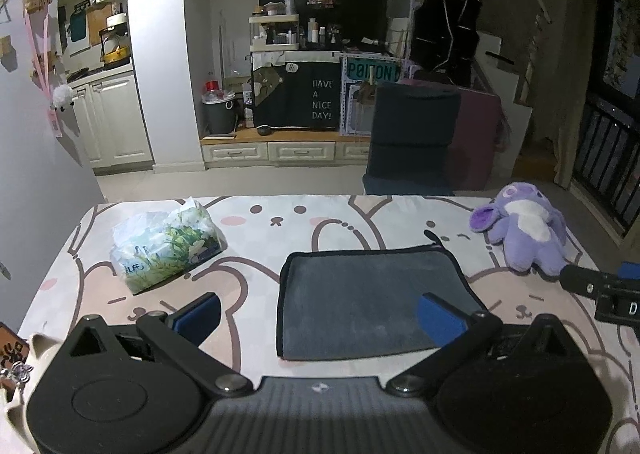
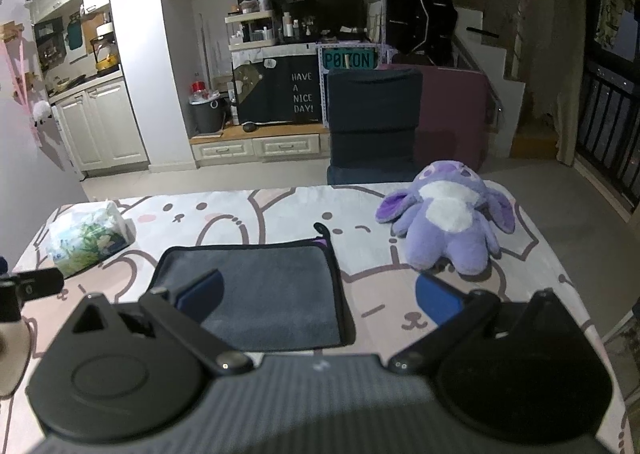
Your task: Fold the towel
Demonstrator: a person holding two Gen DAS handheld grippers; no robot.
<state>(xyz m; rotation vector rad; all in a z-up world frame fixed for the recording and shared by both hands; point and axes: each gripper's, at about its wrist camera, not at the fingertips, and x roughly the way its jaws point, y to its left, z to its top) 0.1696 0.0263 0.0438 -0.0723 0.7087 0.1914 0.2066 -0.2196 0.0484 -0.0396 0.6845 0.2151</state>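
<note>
The grey towel (image 1: 370, 300) lies flat on the desk (image 1: 264, 238), between the tissue pack (image 1: 166, 244) and the purple plush toy (image 1: 524, 232). The left hand-held gripper (image 1: 320, 314) and the right hand-held gripper (image 2: 316, 298) both have their jaws spread apart, holding nothing.

the right gripper (image 2: 318, 294) is held w/ jaws spread wide, nothing between the blue pads (image 2: 200, 292). a grey towel (image 2: 272, 286) w/ dark trim is laid flat on the table (image 2: 280, 210), which is covered by a cartoon-print cloth. the left pad is seen over the towel's near-left part; the right pad is seen over bare cloth, beside the towel's right edge. a purple plush toy (image 2: 452, 222) is set to the right, apart from the towel. a tissue pack (image 2: 86, 236) is placed far left. part of the left gripper (image 2: 32, 286) is seen at the left edge.
</note>
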